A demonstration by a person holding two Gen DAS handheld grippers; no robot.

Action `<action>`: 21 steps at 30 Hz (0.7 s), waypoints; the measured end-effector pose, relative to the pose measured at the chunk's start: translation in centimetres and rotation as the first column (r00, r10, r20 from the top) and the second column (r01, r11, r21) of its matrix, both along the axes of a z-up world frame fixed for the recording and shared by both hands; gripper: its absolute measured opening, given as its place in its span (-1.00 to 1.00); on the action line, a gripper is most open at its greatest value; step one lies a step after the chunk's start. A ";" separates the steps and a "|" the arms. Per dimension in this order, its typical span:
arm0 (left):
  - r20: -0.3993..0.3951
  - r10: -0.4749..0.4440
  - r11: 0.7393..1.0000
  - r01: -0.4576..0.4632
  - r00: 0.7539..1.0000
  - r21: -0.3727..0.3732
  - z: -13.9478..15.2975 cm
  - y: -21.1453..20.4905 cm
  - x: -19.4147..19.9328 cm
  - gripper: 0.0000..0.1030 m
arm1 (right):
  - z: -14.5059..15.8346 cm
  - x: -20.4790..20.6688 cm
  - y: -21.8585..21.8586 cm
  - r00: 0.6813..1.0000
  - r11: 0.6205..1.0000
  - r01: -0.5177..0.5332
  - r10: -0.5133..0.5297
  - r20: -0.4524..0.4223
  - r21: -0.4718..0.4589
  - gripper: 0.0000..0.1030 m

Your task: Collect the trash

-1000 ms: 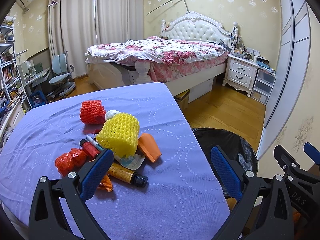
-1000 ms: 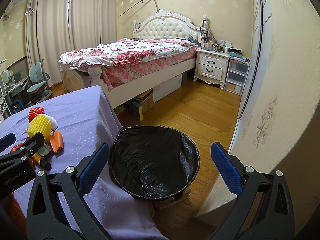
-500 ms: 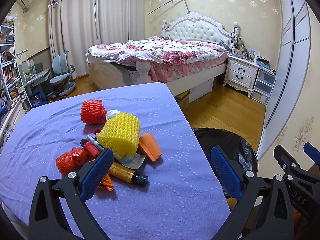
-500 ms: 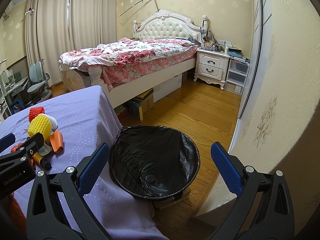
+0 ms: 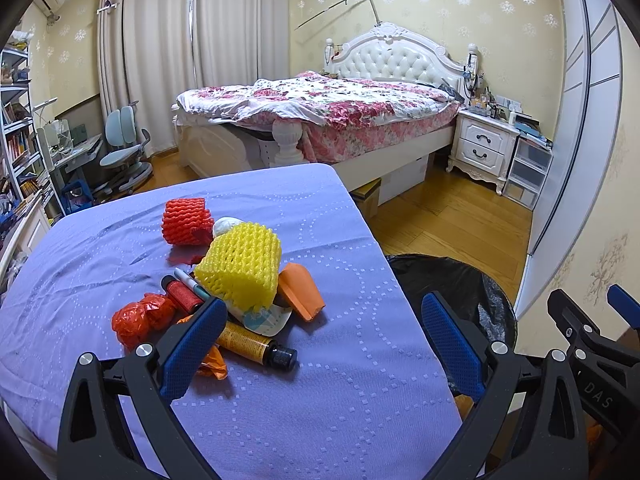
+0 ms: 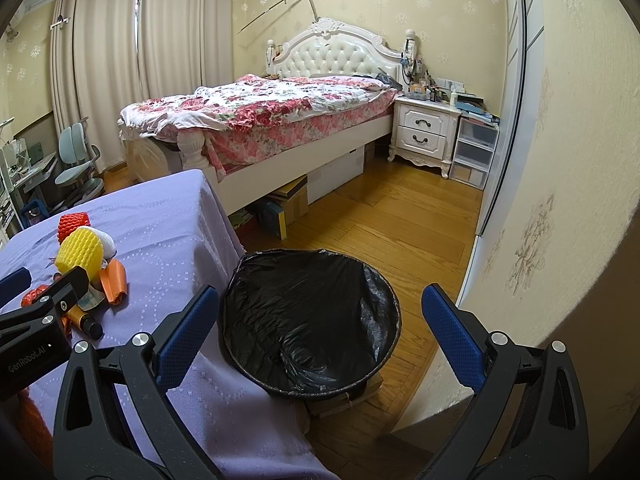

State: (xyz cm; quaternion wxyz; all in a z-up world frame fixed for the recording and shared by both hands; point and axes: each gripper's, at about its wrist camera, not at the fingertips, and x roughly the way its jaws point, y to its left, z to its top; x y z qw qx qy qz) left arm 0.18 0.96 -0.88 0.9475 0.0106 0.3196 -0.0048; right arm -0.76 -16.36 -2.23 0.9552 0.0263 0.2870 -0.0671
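A pile of trash lies on the purple tablecloth (image 5: 340, 380): a yellow foam net (image 5: 240, 266), a red foam net (image 5: 186, 222), an orange piece (image 5: 300, 290), a crumpled red bag (image 5: 138, 318), a brown bottle (image 5: 256, 344), a red tube (image 5: 182, 292) and a pen. My left gripper (image 5: 320, 332) is open and empty, just in front of the pile. My right gripper (image 6: 320, 332) is open and empty above the black-lined trash bin (image 6: 308, 320). The pile also shows in the right wrist view (image 6: 80, 256).
The bin (image 5: 452, 288) stands on the wood floor right of the table. A bed (image 5: 320, 116), a nightstand (image 5: 484, 148) and a wardrobe door (image 5: 576, 120) lie beyond. A desk chair (image 5: 124, 148) and shelves are at the far left.
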 end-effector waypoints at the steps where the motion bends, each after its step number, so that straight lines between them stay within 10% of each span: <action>1: -0.001 0.000 1.000 0.000 1.000 0.000 0.0 0.0 0.0 0.89 | 0.0 0.0 0.0 1.000 1.000 0.000 0.000 0.000 0.000 0.92; 21: -0.001 0.001 1.000 -0.001 1.000 0.000 0.0 0.0 0.0 0.89 | 0.0 -0.1 -0.2 1.000 1.000 -0.001 0.001 -0.003 0.000 0.92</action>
